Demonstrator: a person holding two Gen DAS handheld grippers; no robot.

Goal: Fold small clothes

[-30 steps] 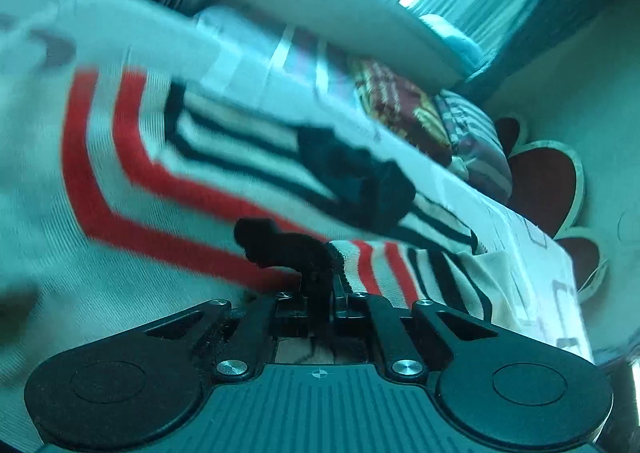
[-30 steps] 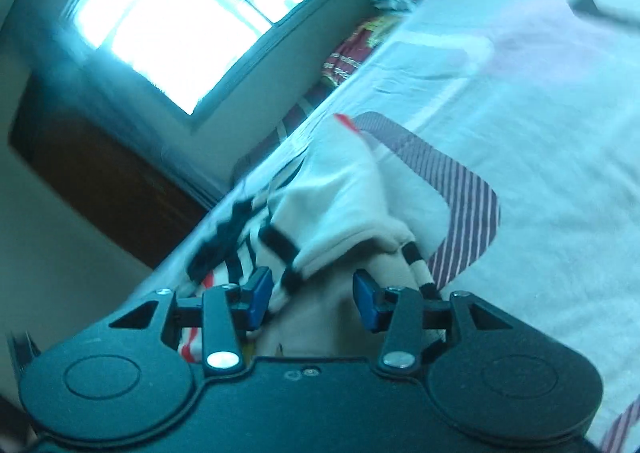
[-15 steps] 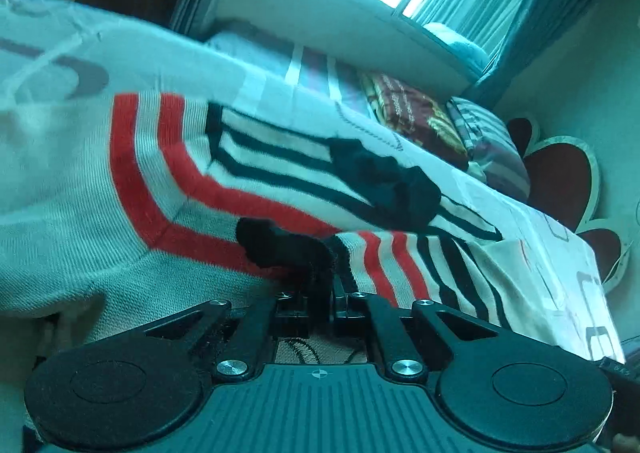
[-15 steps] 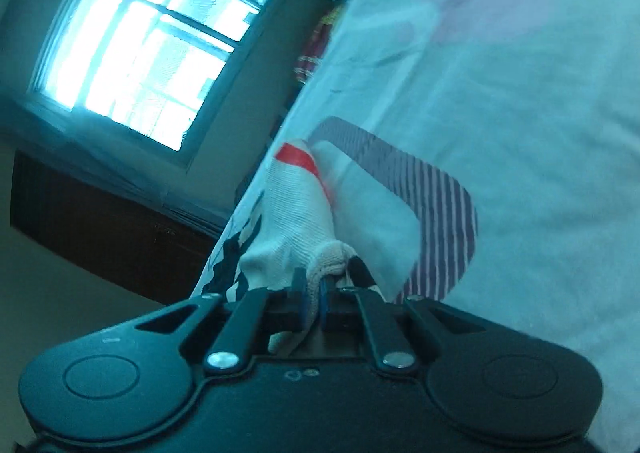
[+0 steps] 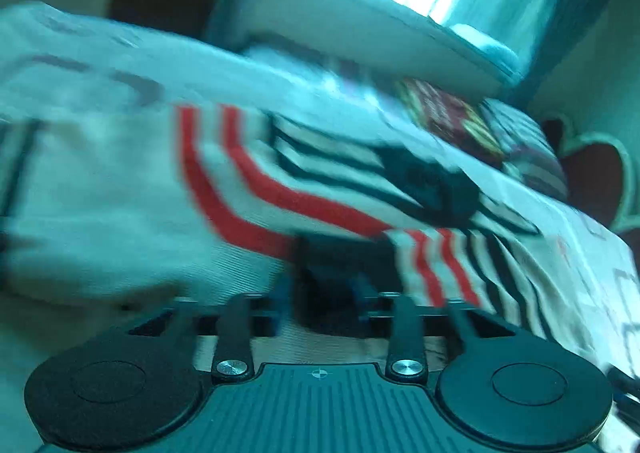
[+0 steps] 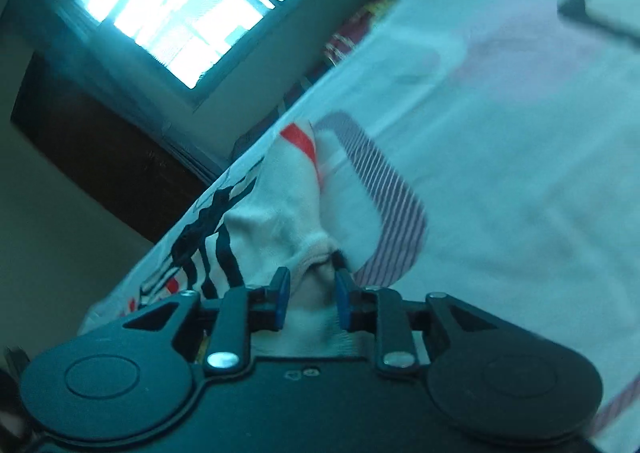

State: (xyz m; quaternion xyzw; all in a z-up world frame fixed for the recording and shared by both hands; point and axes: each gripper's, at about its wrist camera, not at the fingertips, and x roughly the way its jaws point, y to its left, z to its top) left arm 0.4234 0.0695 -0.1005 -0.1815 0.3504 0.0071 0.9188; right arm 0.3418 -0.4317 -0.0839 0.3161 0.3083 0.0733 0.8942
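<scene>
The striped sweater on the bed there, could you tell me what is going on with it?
A person is folding the sweater on the bed with two handheld grippers. Both have just been opening. The left gripper has its jaws apart around the sweater's dark cuff; the view is blurred, so contact is unclear. The right gripper has its pads apart either side of a bunched white edge of the sweater, apparently letting it go.

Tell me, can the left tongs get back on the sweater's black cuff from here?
Probably yes. The left tongs have just been opening, and the black cuff lies right between the fingers, with nothing over it. The picture is blurred, so contact is unclear.
</scene>
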